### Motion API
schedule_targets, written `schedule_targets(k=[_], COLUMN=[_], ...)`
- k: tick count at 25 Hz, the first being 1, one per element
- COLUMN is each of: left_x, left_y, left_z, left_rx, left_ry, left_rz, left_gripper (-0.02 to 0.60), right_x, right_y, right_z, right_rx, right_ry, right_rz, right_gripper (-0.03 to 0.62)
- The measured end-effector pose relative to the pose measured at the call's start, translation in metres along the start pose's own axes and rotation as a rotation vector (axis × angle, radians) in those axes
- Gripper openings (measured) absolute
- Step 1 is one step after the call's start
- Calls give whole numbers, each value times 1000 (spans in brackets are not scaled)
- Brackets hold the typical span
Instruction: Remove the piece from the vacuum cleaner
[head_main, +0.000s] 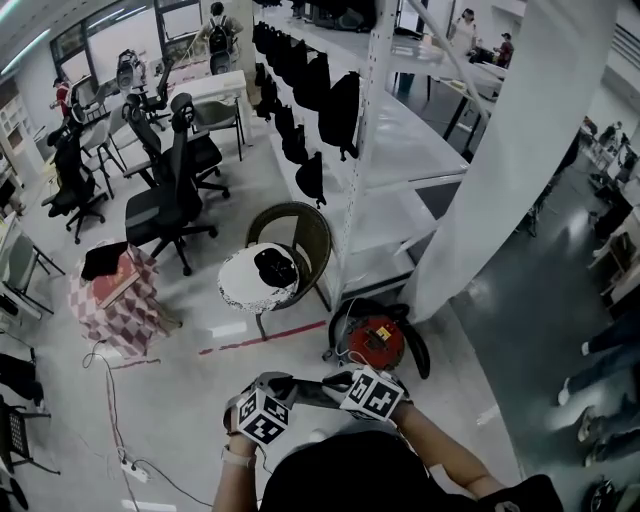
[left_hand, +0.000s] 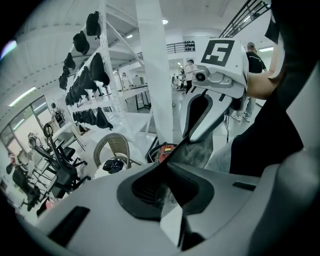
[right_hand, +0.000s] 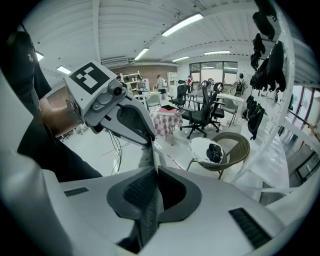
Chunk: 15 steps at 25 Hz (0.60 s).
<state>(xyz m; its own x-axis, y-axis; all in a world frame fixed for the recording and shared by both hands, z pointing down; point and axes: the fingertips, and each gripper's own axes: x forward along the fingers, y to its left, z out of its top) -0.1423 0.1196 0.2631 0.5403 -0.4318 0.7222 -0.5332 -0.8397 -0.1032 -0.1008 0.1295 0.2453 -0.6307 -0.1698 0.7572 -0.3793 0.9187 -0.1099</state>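
Note:
The vacuum cleaner (head_main: 378, 340), a red and black canister, sits on the floor by the shelf foot, and its red top also shows in the left gripper view (left_hand: 165, 150). Above the floor in front of me hangs a limp grey fabric piece (head_main: 308, 390), stretched between both grippers. My left gripper (head_main: 285, 388) is shut on one end (left_hand: 172, 195). My right gripper (head_main: 335, 388) is shut on the other end (right_hand: 150, 200). The fabric (left_hand: 200, 147) runs from my left jaws up to the right gripper's fingers (left_hand: 197, 115). In the right gripper view it (right_hand: 146, 155) rises to the left gripper's fingers (right_hand: 135, 120).
A wicker chair (head_main: 305, 225) with a white cushion and a black cap stands just beyond the vacuum. A white shelving rack (head_main: 370, 150) hung with black bags runs back on the right. Office chairs (head_main: 170, 200) and a checkered box (head_main: 115, 300) stand left. A power strip (head_main: 132, 468) lies near my feet.

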Motion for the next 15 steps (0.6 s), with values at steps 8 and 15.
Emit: schedule_targets(k=[8, 15], left_x=[-1, 3], left_y=[-8, -19], left_z=[1, 0], left_rx=[11, 3], left_ry=[-7, -16], left_rz=[11, 13], left_gripper=[54, 54], right_x=[0, -8], right_y=[4, 15], right_z=[-8, -13], right_rx=[-31, -32], right_ry=[-11, 4], right_rz=[-27, -29], right_gripper=[41, 40])
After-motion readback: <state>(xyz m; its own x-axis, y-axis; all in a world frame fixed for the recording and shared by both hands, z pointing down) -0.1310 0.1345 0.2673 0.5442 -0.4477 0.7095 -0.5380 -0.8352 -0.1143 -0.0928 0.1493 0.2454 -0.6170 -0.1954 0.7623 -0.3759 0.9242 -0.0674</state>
